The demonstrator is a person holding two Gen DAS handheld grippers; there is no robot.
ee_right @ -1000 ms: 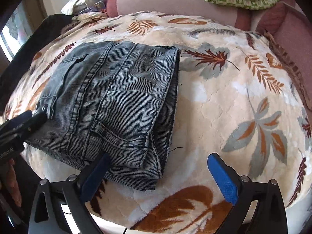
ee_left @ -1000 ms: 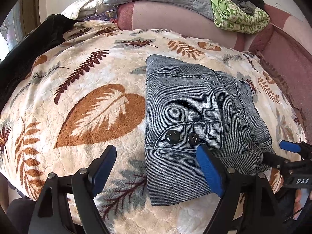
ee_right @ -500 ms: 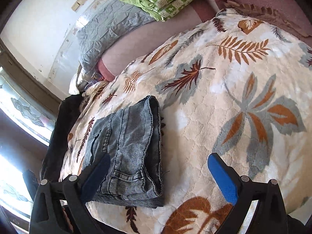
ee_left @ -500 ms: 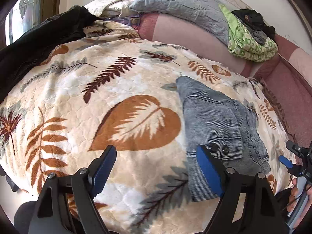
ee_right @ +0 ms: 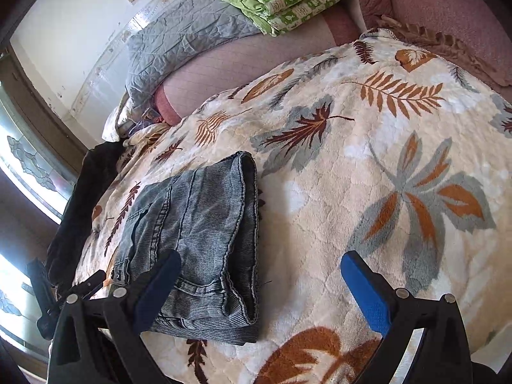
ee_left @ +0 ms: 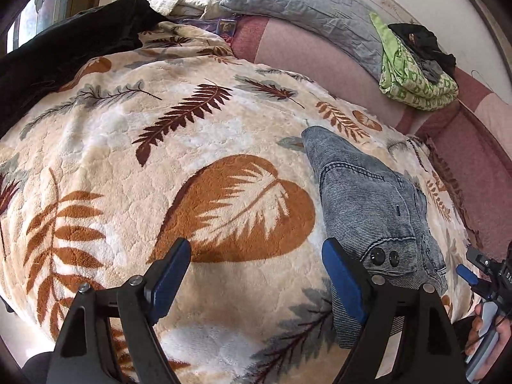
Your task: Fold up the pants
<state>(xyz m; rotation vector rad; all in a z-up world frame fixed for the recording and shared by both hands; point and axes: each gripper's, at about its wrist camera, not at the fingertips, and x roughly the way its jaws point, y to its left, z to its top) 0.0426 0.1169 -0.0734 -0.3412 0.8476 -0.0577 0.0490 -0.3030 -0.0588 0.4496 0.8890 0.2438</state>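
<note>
Faded grey-blue denim, the pants [ee_left: 374,211] lay folded into a compact bundle on the leaf-print fleece blanket [ee_left: 160,172] covering the bed, near its front edge. The fold looked finished, judging by the squared stack and tucked waistband with its two dark buttons [ee_left: 385,254].

The left claw [ee_left: 256,275] was released, jaws wide and empty over bare blanket; the bundle sat to its right, partly behind the right-hand pad. The right claw [ee_right: 268,288] was likewise spread and empty; the bundle lay to its left, under and beyond the left-hand pad.

So the pants rested between the two claws, the bundle's long axis running away from the person toward the headboard cushions [ee_right: 224,64]. Neither claw touched the denim. Both seemed about equally near, so any final tidy-up could come from either side.
</note>
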